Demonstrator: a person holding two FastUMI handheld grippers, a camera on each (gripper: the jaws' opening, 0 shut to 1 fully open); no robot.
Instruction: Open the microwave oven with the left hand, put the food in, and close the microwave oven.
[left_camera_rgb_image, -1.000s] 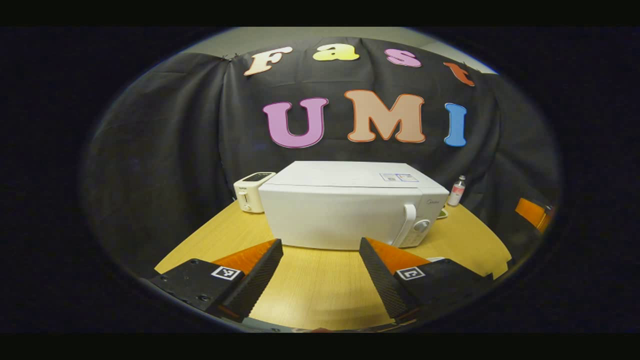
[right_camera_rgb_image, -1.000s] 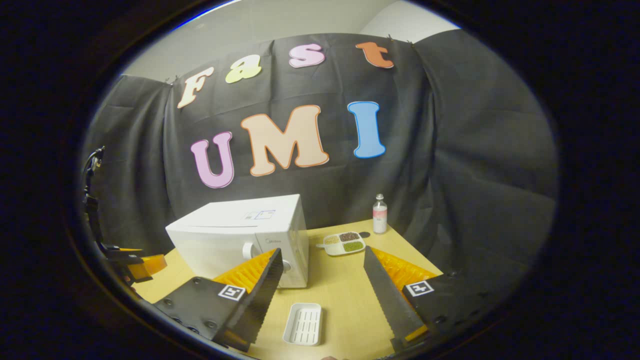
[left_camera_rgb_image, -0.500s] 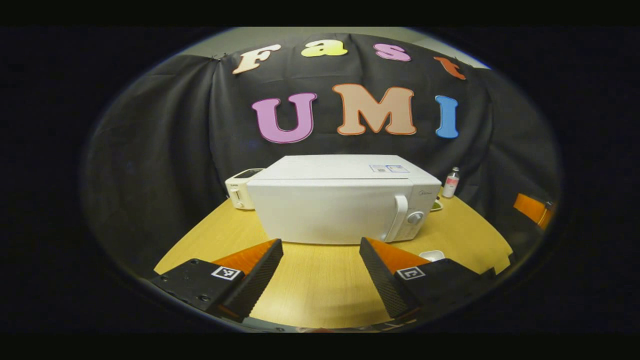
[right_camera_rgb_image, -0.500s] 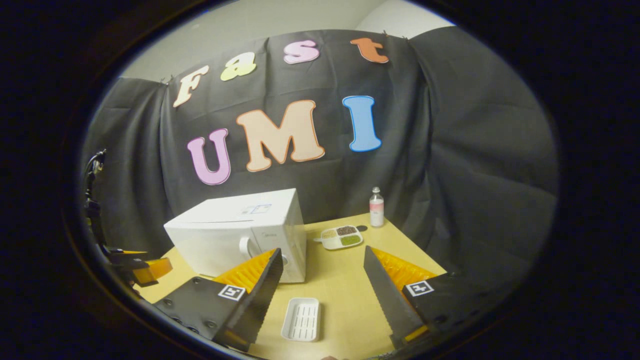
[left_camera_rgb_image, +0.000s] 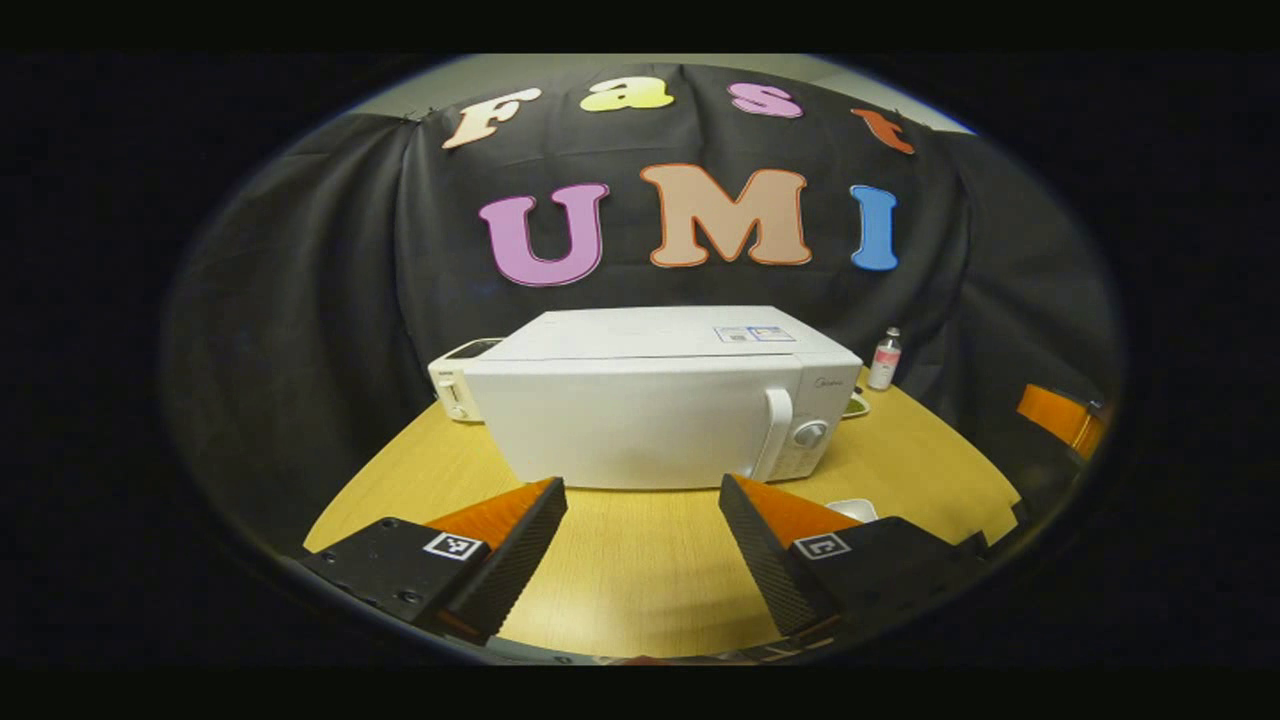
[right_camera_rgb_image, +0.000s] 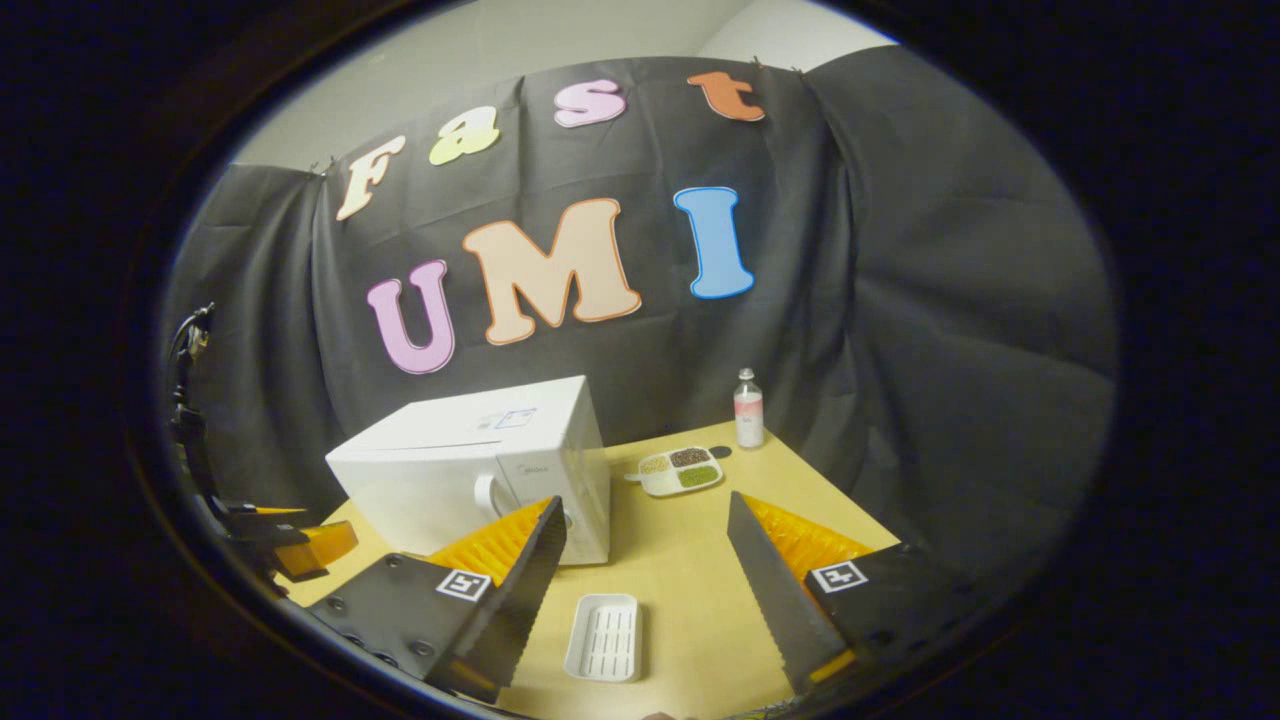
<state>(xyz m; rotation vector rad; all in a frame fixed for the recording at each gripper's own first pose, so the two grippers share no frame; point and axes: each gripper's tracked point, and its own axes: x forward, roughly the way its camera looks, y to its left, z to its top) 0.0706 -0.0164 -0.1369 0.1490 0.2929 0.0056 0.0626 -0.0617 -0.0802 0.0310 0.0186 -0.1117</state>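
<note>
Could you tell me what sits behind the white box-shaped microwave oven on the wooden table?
A white toaster peeks out behind the white microwave oven at its far left corner; its body is mostly hidden. Behind the oven's right end stands a small clear bottle.

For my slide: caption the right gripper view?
Open right gripper above white tray, closed microwave at left.

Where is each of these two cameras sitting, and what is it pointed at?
Left gripper view: rides the left gripper, facing the microwave's closed door front-on across the table; its two open fingers show at the bottom.
Right gripper view: rides the right gripper, looking from the microwave's control end, above a white tray; its open fingers show, with the other gripper at far left.
Shared: microwave, table, bottle, tray.
</note>
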